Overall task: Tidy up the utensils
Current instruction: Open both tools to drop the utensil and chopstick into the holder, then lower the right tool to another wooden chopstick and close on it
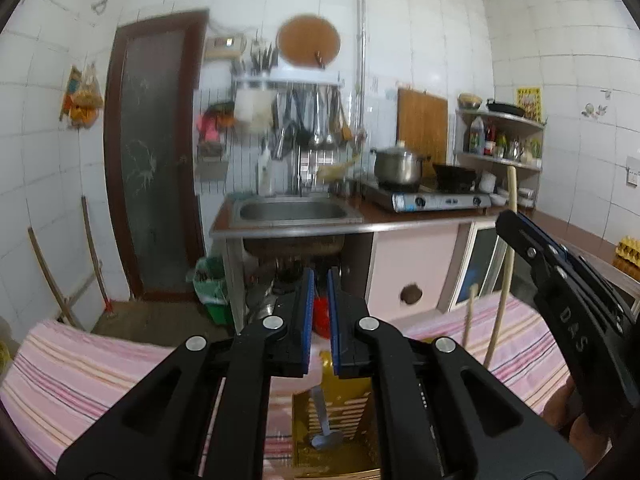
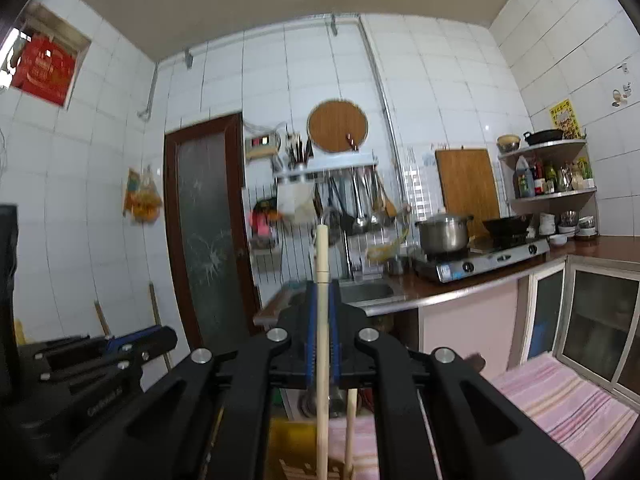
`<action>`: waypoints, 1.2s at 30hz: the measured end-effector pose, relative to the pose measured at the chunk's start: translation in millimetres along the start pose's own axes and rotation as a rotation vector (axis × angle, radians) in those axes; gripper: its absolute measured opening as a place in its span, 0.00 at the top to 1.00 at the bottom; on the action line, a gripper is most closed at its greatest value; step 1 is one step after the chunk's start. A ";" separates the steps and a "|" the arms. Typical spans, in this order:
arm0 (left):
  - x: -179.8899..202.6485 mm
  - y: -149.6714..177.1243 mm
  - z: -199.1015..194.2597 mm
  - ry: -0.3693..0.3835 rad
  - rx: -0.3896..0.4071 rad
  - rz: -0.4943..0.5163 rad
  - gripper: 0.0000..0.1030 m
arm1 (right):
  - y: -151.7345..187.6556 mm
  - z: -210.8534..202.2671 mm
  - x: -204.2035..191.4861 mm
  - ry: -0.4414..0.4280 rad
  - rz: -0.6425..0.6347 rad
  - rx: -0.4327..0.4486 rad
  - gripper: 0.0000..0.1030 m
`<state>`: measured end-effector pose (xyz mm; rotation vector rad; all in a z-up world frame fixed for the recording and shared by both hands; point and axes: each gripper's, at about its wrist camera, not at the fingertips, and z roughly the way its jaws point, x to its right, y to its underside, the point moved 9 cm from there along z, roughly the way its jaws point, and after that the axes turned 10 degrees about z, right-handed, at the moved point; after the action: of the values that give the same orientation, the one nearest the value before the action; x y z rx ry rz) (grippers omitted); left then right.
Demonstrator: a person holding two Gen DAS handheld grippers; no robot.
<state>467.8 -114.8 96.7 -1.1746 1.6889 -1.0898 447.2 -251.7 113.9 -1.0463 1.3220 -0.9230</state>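
My left gripper (image 1: pixel 321 280) is shut, and the rim of a yellow slatted basket (image 1: pixel 340 420) shows between its blue pads. The basket sits right under the fingers over the pink striped cloth (image 1: pixel 80 372). A metal utensil (image 1: pixel 322 420) lies inside it. My right gripper (image 2: pixel 322 292) is shut on a long pale wooden stick (image 2: pixel 322 248) that stands upright through the pads. A second, shorter stick (image 2: pixel 351 420) stands beside it lower down; whether it is gripped I cannot tell. From the left wrist view the right gripper (image 1: pixel 508 222) is at the right with both sticks (image 1: pixel 502 300).
Ahead is a counter with a steel sink (image 1: pixel 294 212), a gas stove (image 1: pixel 440 200) bearing a pot (image 1: pixel 398 166), and hanging ladles above. A brown door (image 1: pixel 156 152) and a green bin (image 1: pixel 212 292) are at the left. Corner shelves (image 2: pixel 552 196) hold bottles.
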 end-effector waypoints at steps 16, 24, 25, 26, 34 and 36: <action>-65.5 -37.5 -135.4 -0.133 0.043 -0.054 0.05 | -38.5 -76.8 14.0 0.173 -0.054 -0.129 0.20; -84.1 10.1 -183.1 -0.193 -0.058 -0.014 0.05 | -18.2 -146.0 10.1 0.222 -0.123 -0.204 0.06; -85.8 20.3 -186.1 -0.196 -0.076 -0.011 0.05 | -10.7 -153.0 8.6 0.221 -0.129 -0.222 0.06; -86.8 28.0 -188.5 -0.197 -0.087 -0.010 0.05 | -4.3 -158.0 8.1 0.223 -0.135 -0.236 0.05; -91.7 99.4 -206.4 -0.241 -0.163 0.012 0.05 | 59.8 -184.4 12.3 0.234 -0.131 -0.359 0.05; -91.8 118.7 -207.1 -0.248 -0.190 0.016 0.05 | 80.5 -188.7 16.4 0.245 -0.117 -0.395 0.05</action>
<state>266.8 39.7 62.7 -1.3532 1.6293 -0.7511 255.7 -256.5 38.7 -1.3559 1.7081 -0.9194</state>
